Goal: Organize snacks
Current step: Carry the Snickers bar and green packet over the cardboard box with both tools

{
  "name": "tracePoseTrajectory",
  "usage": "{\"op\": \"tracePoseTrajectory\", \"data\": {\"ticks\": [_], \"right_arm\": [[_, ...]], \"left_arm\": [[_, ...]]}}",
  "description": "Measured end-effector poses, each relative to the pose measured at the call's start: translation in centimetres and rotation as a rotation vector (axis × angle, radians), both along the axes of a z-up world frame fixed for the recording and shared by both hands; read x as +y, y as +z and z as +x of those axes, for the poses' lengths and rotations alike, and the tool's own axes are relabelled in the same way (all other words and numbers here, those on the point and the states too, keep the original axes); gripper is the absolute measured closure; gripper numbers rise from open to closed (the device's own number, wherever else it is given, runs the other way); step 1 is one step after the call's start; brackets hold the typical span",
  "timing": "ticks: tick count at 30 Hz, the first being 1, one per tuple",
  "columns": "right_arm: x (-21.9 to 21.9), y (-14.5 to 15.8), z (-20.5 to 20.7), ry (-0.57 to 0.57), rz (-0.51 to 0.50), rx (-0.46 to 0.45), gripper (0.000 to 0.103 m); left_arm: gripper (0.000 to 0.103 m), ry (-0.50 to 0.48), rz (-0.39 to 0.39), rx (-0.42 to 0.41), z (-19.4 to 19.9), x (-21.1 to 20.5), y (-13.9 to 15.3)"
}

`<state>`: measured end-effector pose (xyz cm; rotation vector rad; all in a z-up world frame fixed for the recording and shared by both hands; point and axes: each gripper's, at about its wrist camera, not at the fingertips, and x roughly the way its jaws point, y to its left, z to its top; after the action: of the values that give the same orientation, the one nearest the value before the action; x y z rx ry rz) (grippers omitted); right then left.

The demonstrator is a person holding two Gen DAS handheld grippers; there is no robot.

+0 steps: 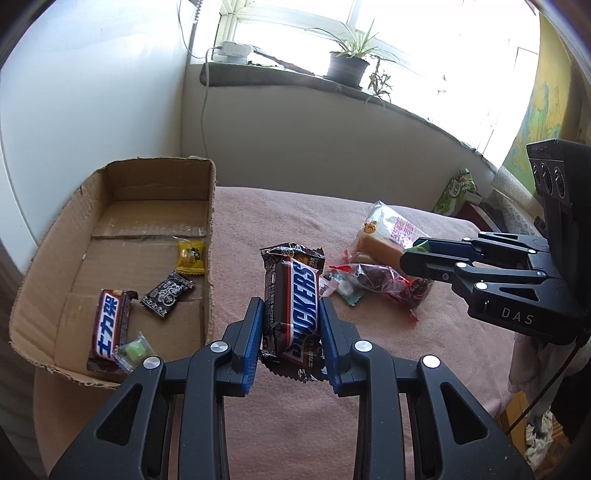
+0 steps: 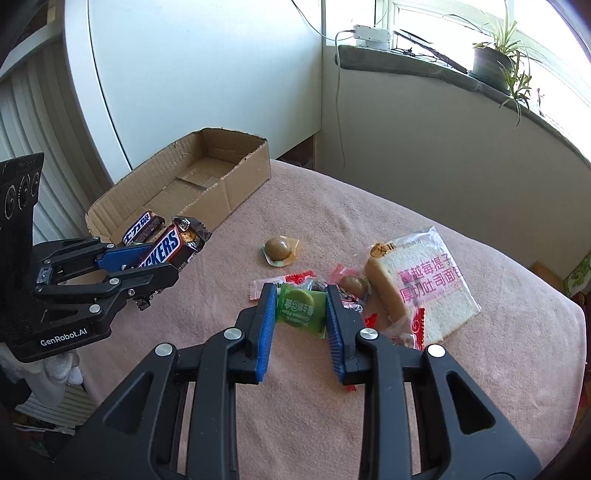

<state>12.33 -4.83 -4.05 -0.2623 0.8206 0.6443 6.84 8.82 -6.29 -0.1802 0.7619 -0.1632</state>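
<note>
- Snickers bar in its brown, blue-lettered wrapper [image 1: 297, 306] sits lengthwise between the blue-padded fingers [image 1: 251, 343] of the left gripper [image 1: 291, 314], which pinch it by its long sides, held clear above the pink cloth-covered bench [image 1: 295, 424]; judging by the task, it is headed for the box.
- Just to its left, the open, shallow brown cardboard box [image 1: 48, 266] already holds a second chocolate bar with white characters [image 1: 109, 328], a black sachet [image 1: 168, 294], a yellow sachet [image 1: 191, 257] and a clear-wrapped green sweet [image 1: 133, 350], so it looks like the collection point.
- Further right lie a red-wrapped pile of snacks [image 1: 380, 284] and a bagged slice of toast [image 1: 388, 236]; the right gripper [image 1: 415, 254] reaches in beside them.
- From the right wrist, that gripper's fingers [image 2: 267, 325] clamp a small green plum-candy packet [image 2: 301, 308] by its sides, above the loose pile.
- A brown wrapped egg-like snack [image 2: 279, 249] lies apart on the cloth, awaiting sorting.
- Behind the bench, a pale wall meets a bright window sill [image 2: 424, 70] with a potted plant [image 2: 491, 62] and a white power strip [image 2: 371, 35].
</note>
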Motion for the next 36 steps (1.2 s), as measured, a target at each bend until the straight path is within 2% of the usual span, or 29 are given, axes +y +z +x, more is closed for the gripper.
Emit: {"op": "tracePoseTrajectory", "data": {"ticks": [16, 36], "right_arm": [[7.9, 1.7, 2.7, 0.105, 0.025, -0.031, 0.076], [16.2, 0.4, 6.2, 0.205, 0.033, 0.013, 0.076]], "left_arm": [[0.075, 0.116, 0.019, -0.023, -0.3, 5.8, 0.5], [0.075, 0.235, 0.035, -0.007, 0.2, 11.5, 0.0]]}}
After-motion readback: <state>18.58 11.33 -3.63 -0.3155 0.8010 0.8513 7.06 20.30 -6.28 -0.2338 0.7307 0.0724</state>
